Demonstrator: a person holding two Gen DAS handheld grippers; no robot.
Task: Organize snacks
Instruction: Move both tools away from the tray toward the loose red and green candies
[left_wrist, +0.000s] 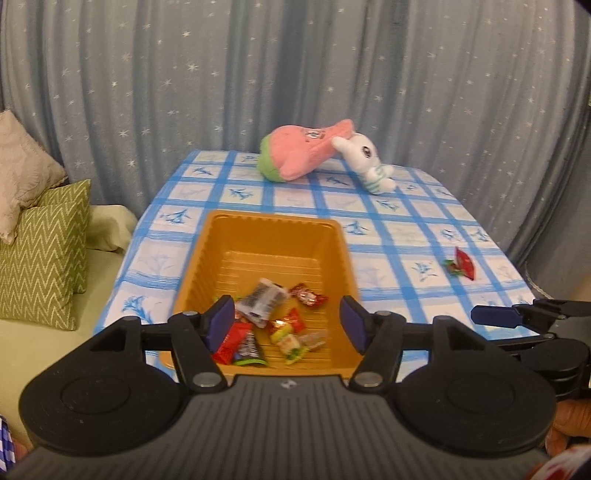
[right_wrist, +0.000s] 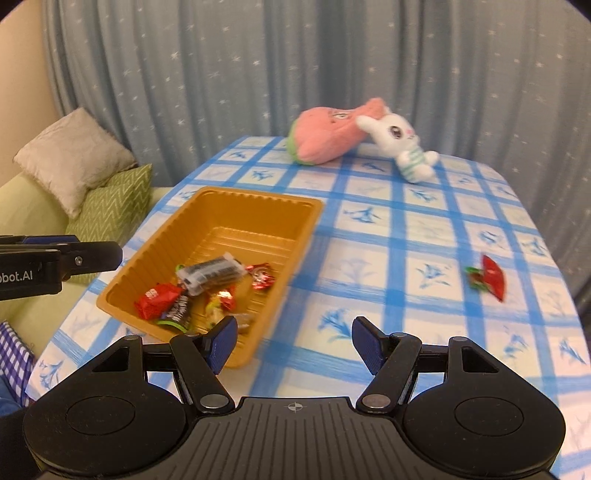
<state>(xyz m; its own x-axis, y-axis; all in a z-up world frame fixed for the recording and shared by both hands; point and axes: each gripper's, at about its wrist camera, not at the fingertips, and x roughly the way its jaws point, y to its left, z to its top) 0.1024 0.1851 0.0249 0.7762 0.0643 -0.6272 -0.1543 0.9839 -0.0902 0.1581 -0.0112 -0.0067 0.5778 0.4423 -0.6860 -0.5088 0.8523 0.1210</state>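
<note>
Two loose snacks, red foil packet (right_wrist: 494, 277) and small green-red candy (right_wrist: 474, 276), are lying far right of orange plastic tray (right_wrist: 258, 202); right tool (right_wrist: 291, 341) is sitting nearer, both tools, left tool (left_wrist: 287, 325) included, gaping empty.

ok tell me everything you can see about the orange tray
The orange tray is a rectangular tub of thin, glossy plastic with ribbed walls, a ridged floor and a rolled rim. It sits upright on the blue checked tablecloth, near its left edge. Its far half is bare; wrapped snacks lie piled at the near end. Neither gripper touches it.
</note>
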